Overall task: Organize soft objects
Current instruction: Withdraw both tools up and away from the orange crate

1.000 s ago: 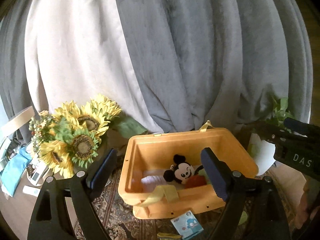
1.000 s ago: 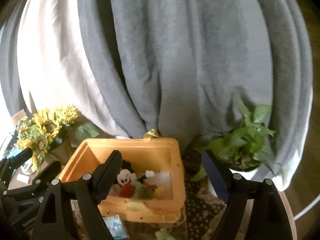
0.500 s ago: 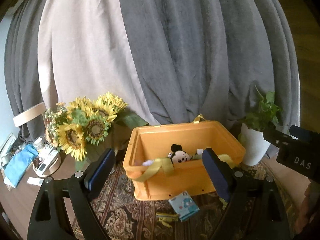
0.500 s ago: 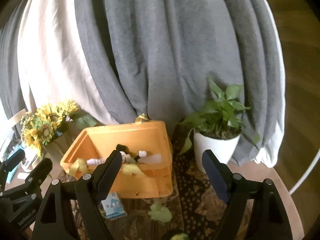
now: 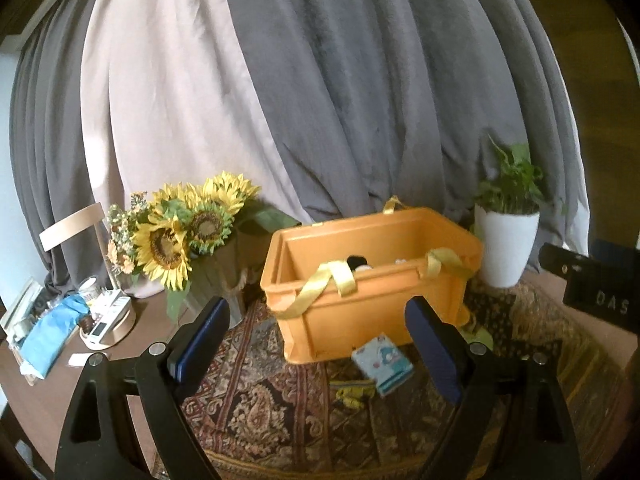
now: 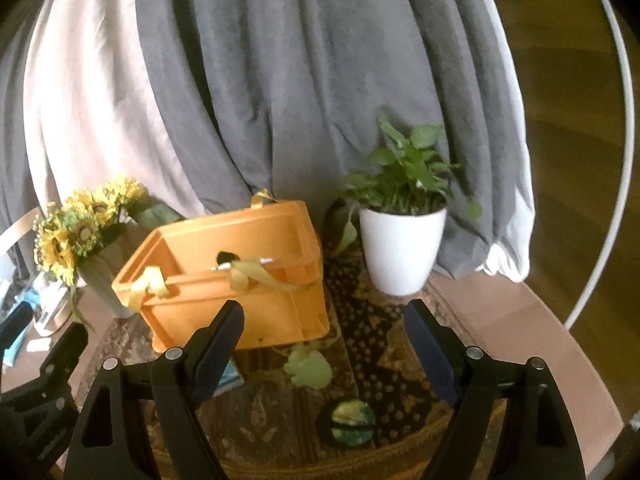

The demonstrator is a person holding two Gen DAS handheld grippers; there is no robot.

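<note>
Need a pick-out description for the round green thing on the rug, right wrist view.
Start at the orange crate on the patterned rug. Nearer the camera lies a pale green leaf-shaped piece; nearer still sits the green ball. It alone is round, dark green with yellow mottling and a dark band.

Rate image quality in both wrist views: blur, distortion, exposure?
Left wrist: heavy fisheye bowing of the curtain, dark vignette corners, crate fairly sharp. Right wrist: softer, motion-blurred plant, same bowing, ball dim, bright patch at far left.
</note>
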